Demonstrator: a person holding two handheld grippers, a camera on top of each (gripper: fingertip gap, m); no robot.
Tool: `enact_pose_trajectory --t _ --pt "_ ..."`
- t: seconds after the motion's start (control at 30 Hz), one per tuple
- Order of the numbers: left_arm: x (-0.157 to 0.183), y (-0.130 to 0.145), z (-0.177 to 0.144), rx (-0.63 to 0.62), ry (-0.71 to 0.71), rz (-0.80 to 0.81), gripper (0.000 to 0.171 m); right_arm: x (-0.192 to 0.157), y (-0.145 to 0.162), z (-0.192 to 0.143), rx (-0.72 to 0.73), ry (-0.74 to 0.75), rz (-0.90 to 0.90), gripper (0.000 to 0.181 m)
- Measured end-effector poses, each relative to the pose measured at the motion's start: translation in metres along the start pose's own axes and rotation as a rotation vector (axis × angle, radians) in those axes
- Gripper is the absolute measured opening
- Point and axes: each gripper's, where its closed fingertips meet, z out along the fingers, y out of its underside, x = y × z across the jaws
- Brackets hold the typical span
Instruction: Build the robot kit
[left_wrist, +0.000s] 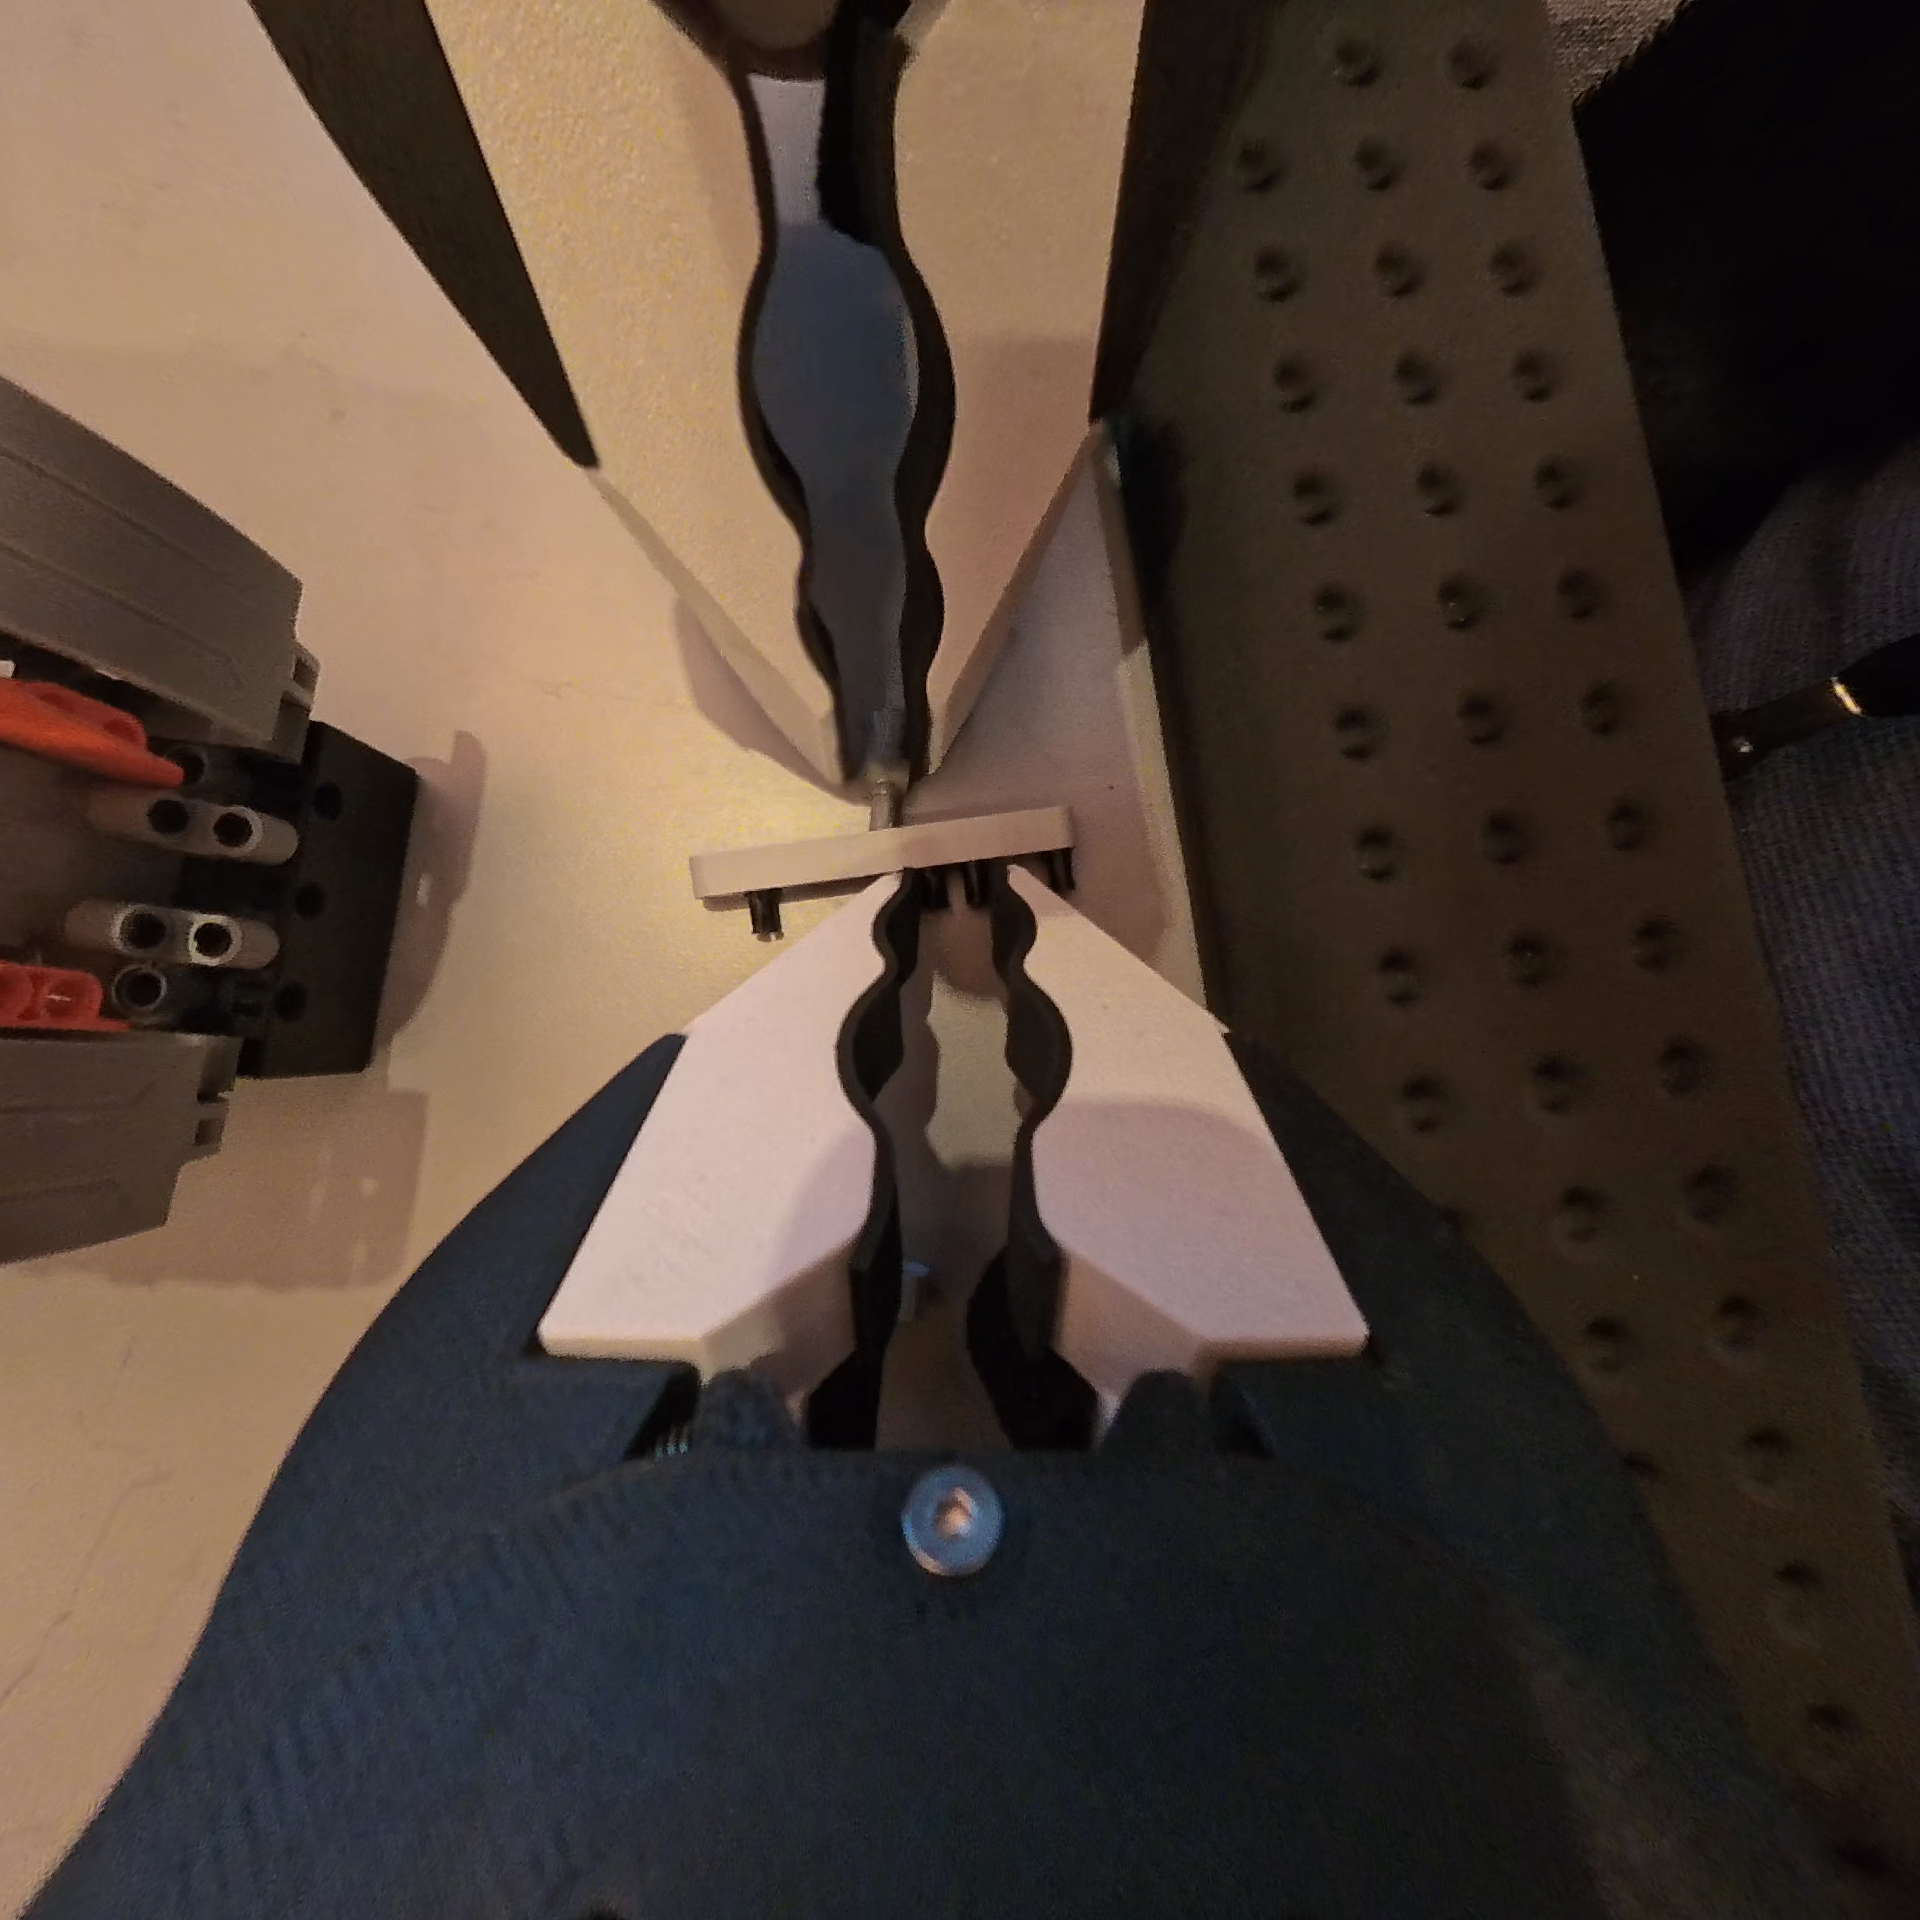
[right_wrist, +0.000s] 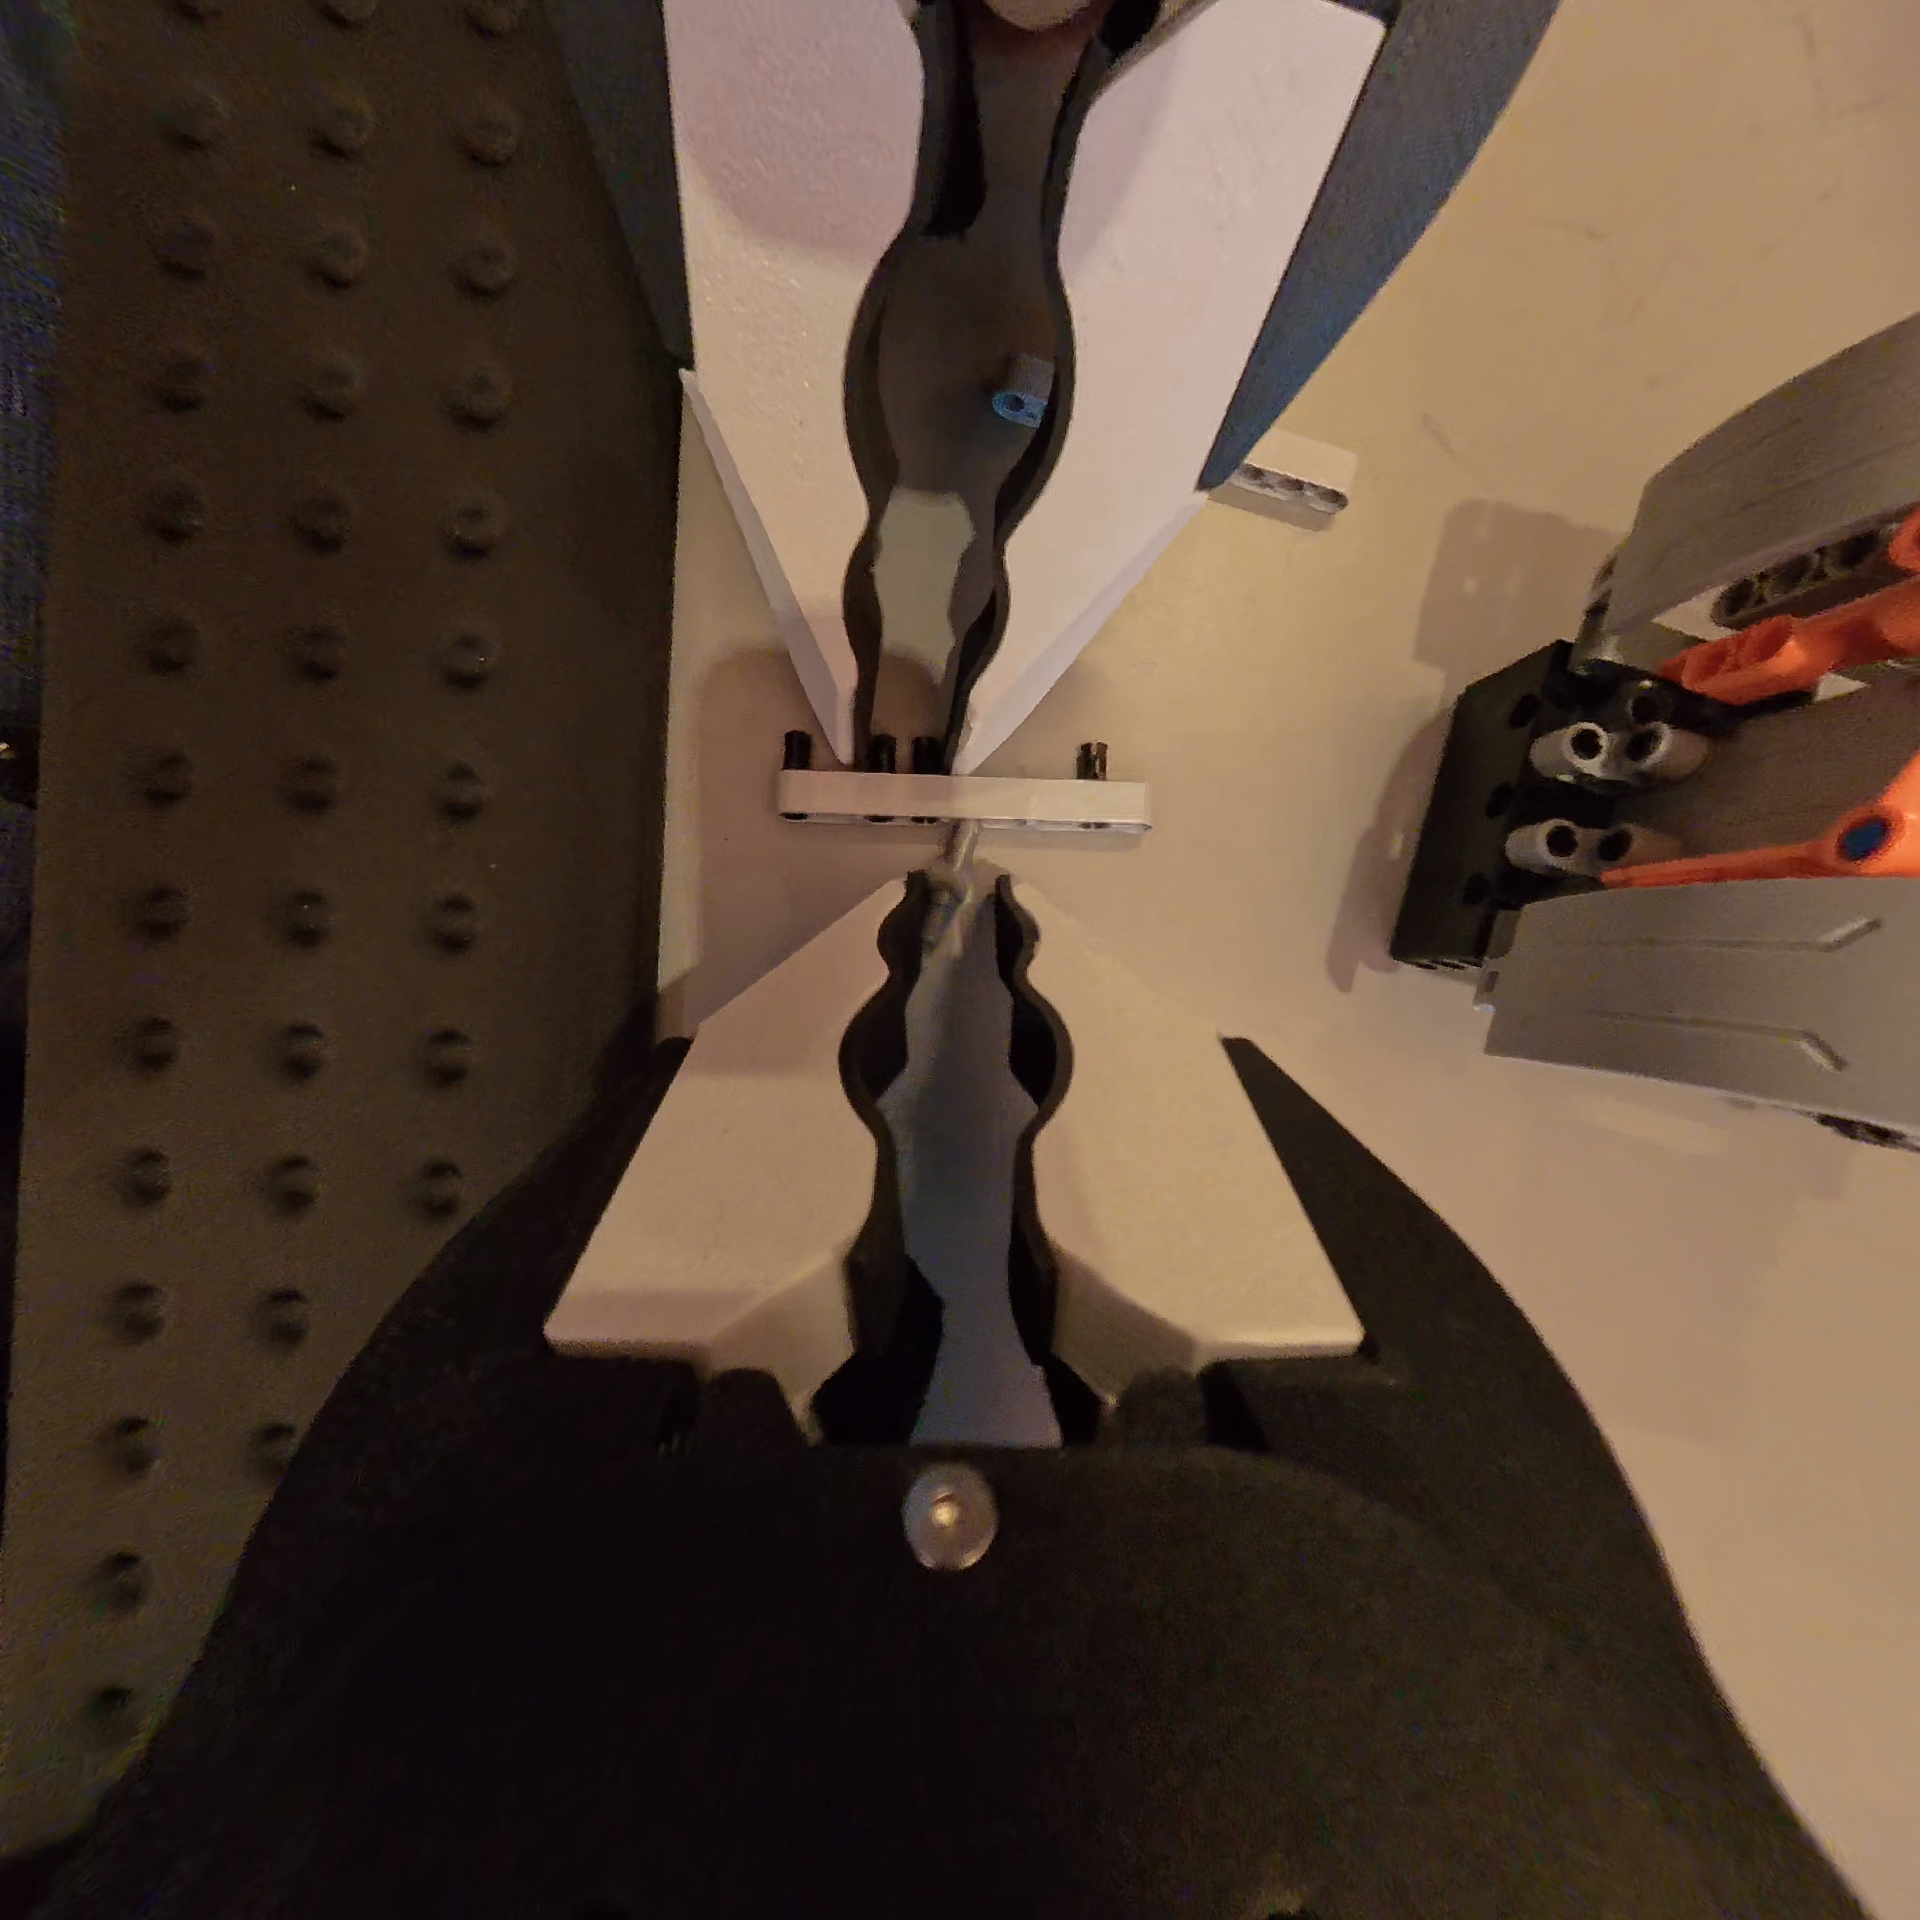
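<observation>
Blue connector (right_wrist: 1016, 405) shows only from right wrist.

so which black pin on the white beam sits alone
The black pin at the end nearest the grey-and-orange brick model; the other three sit together opposite.

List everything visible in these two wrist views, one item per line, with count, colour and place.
beam: one, pale grey, flat with holes, held between the two tongs above the table.
black pins: four, plugged into the beam on the left tongs' side.
grey pin: one, small, gripped by the right tongs, its tip at the beam.
brick model: one, grey, black and orange, on the table to the side.
studded board: one, black, along the table edge.
spare beam: one, white, lying on the table.
blue piece: one, small, on the table.
table: cream.
left tongs: white fingers, closed on the black pins.
right tongs: white fingers, closed on the grey pin.
</observation>
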Motion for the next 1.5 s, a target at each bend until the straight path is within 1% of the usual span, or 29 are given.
enact_pose_trajectory --t 0.07,0.2,0.33,0.63,0.77,0.83,1.03,1.23,1.37,1.43,1.5 --pt "0.0007 0.0004 -0.0006 0.003 0.006 -0.008 0.014 0.0006 0.0001 -0.0009 0.007 0.008 0.006 0.009" --pt "-0.0015 0.0017 -0.0017 0.006 -0.005 -0.012 0.015 0.0010 0.0002 -0.0007 0.023 0.010 0.020 0.005" --pt "-0.0018 0.0020 -0.0018 0.012 -0.004 -0.016 0.011 -0.0003 -0.0011 -0.0008 0.038 -0.001 0.026 0.006" --pt "-0.0013 0.0017 -0.0018 0.015 0.001 -0.015 0.010 0.0011 -0.0019 -0.0009 0.049 0.003 0.036 0.006" --pt "-0.0006 0.0015 -0.0016 0.016 0.007 -0.015 0.010 0.0006 -0.0028 0.0000 0.055 -0.008 0.053 0.011" --pt "-0.0007 0.0014 -0.0016 0.018 0.008 -0.016 0.010 0.0006 -0.0037 -0.0003 0.065 -0.013 0.061 0.007" --pt "-0.0007 0.0020 -0.0020 0.017 0.010 -0.016 0.010 0.0003 -0.0035 -0.0002 0.067 -0.014 0.053 0.006" --pt "0.0000 0.0028 -0.0026 0.015 0.014 -0.014 0.010 0.0016 -0.0023 -0.0040 0.067 0.002 0.065 0.014" --pt "-0.0011 0.0037 -0.0035 0.012 0.009 -0.015 0.010 0.0002 -0.0020 -0.0048 0.055 0.014 0.096 0.014" --pt "-0.0012 0.0040 -0.0037 0.012 0.009 -0.016 0.010 -0.0002 0.0006 -0.0020 0.036 0.020 0.112 0.012" --pt "-0.0011 0.0040 -0.0037 0.011 0.010 -0.015 0.010 -0.0002 0.0021 -0.0007 0.027 0.029 0.110 0.005"
